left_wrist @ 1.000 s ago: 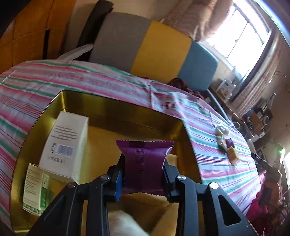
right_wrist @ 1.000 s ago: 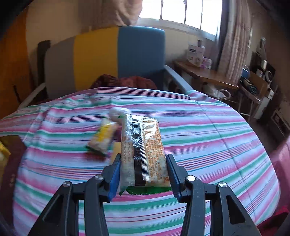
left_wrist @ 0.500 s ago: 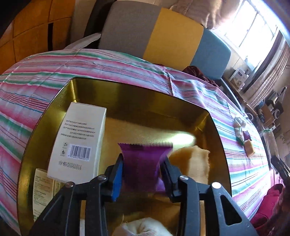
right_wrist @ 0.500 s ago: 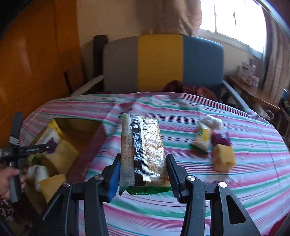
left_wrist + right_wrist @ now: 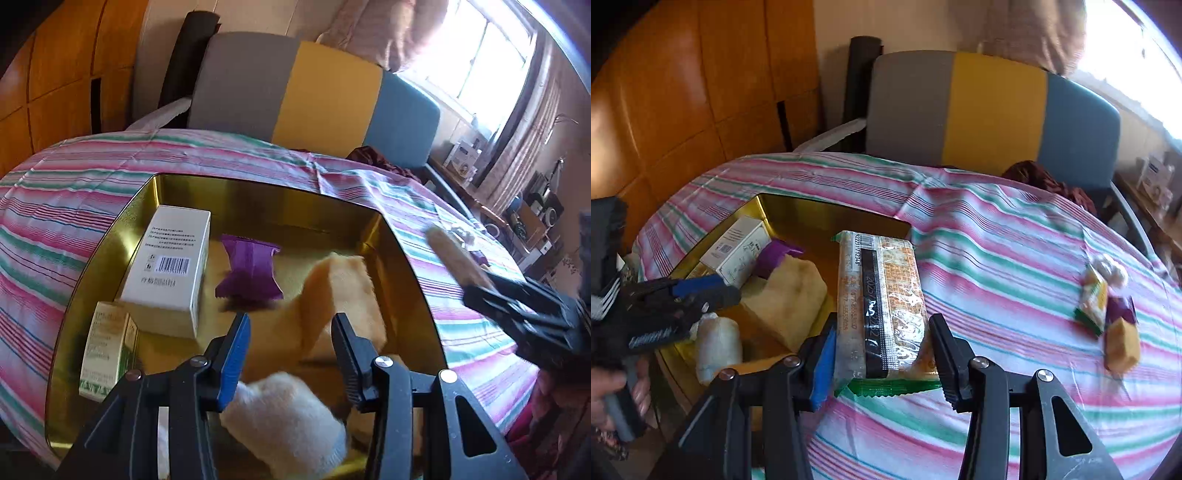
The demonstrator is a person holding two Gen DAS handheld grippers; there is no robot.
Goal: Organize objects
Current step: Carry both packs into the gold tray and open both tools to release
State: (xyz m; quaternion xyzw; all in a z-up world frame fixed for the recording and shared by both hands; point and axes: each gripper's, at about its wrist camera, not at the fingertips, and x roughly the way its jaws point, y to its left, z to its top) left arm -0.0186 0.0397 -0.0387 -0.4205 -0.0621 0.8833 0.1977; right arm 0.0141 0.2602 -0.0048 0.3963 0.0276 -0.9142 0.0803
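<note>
A gold tin [image 5: 258, 195] sits on the striped tablecloth [image 5: 74, 206]. In it lie a purple snack packet [image 5: 251, 271], a white carton [image 5: 170, 273], a small green-and-white box [image 5: 105, 356], a yellow sponge [image 5: 340, 302] and a white fluffy roll [image 5: 284, 424]. My left gripper [image 5: 290, 350] is open and empty above the tin, behind the purple packet. My right gripper [image 5: 882, 354] is shut on a long cracker packet [image 5: 882, 306] held over the tin's right rim [image 5: 834, 218]. The cracker packet [image 5: 450, 258] also shows blurred in the left wrist view.
Several small snacks [image 5: 1108, 314] lie on the cloth at the right. A grey, yellow and blue chair [image 5: 990, 110] stands behind the table. A wooden wall [image 5: 683, 92] is at the left. My left gripper [image 5: 679, 299] shows beside the tin.
My left gripper opened and let go of the purple packet, which now lies in the tin. My right gripper carried the cracker packet left, to the tin's edge.
</note>
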